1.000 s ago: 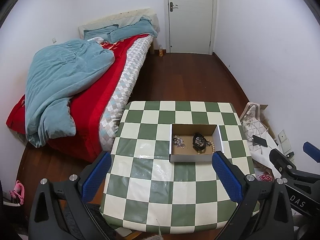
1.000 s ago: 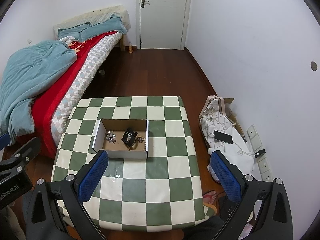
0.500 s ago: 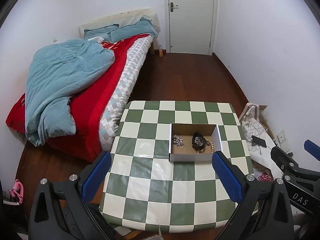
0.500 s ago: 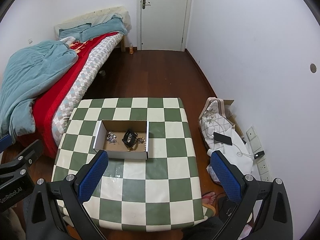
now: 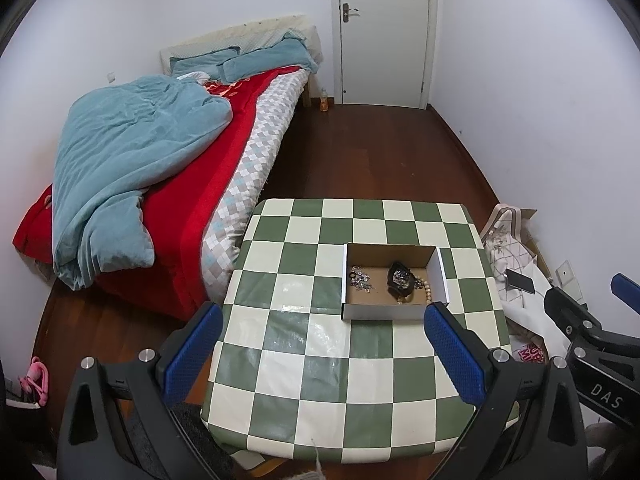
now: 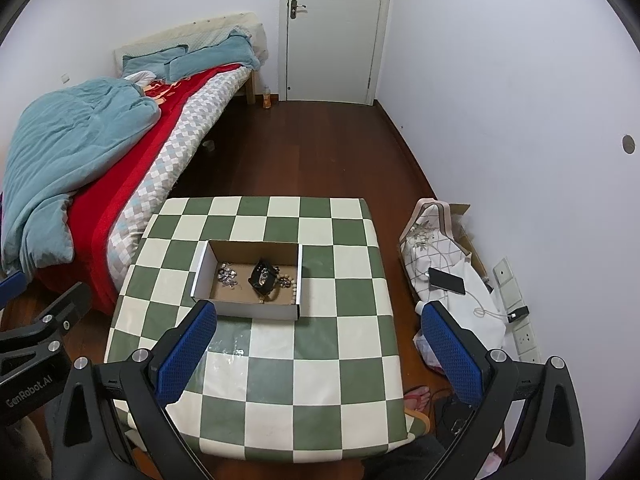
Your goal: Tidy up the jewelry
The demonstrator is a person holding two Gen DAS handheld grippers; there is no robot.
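**Small pieces, wide claws, a light box**

All the jewelry in view lay inside the open cardboard box (image 5: 394, 280) on the green-and-white checked table (image 5: 320, 360): a loose cluster of small silvery pieces (image 5: 360, 279) at one end, a black watch (image 5: 401, 279) near the middle, and a pale bead string (image 5: 428, 292) along the wall beside it. That would fit a box waiting to be sorted as well as one just filled — one moment could not settle which.

The left gripper (image 5: 320, 348) was held above the near part of the table with its fingers spread wide and nothing between them. The right gripper (image 6: 316, 344) hovered likewise, fingers wide apart and empty, the box just beyond its left fingertip.

The risks, as I judged them, lay in the things themselves. The silvery pieces were tiny and heaped; broad padded fingers could pinch several at once or push them about. The bead string touched the watch and might drag along with it if either were lifted. The box looked light and shallow — a finger catching its wall could slide or tip it, spilling pieces across the glossy tablecloth and off the edge to the floor.
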